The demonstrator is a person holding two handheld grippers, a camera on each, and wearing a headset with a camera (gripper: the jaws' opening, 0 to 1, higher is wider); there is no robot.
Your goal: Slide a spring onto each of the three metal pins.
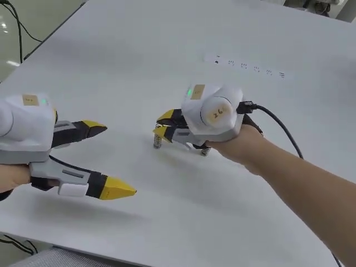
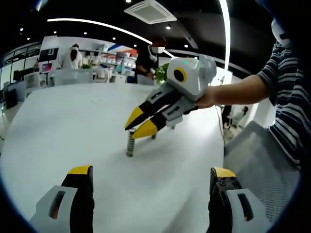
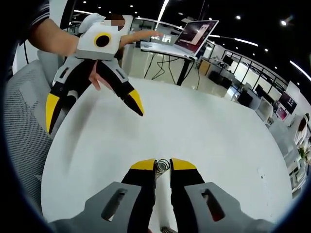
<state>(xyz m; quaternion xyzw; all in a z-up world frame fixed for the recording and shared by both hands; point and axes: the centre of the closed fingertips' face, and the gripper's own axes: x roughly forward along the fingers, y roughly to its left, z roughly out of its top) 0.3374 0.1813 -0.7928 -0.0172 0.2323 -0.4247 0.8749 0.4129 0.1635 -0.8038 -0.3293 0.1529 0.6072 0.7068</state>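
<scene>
The right claw (image 3: 163, 164), its yellow-tipped jaws drawn nearly together, pinches a spring (image 3: 163, 167) by the coil's upper end. In the left gripper view, that spring (image 2: 130, 144) stands upright on the white surface (image 2: 73, 116), directly beneath the right claw's tips. In the head view, a second spring (image 1: 205, 150) stands upright near the first, just beside the heel of the hand (image 1: 239, 146) that grips the right claw. The left claw (image 1: 117, 160) hovers well apart from both springs, its jaws spread wide, holding nothing and pointing toward the work. A black cable (image 1: 281, 128) runs from the right claw's housing over the surface.
</scene>
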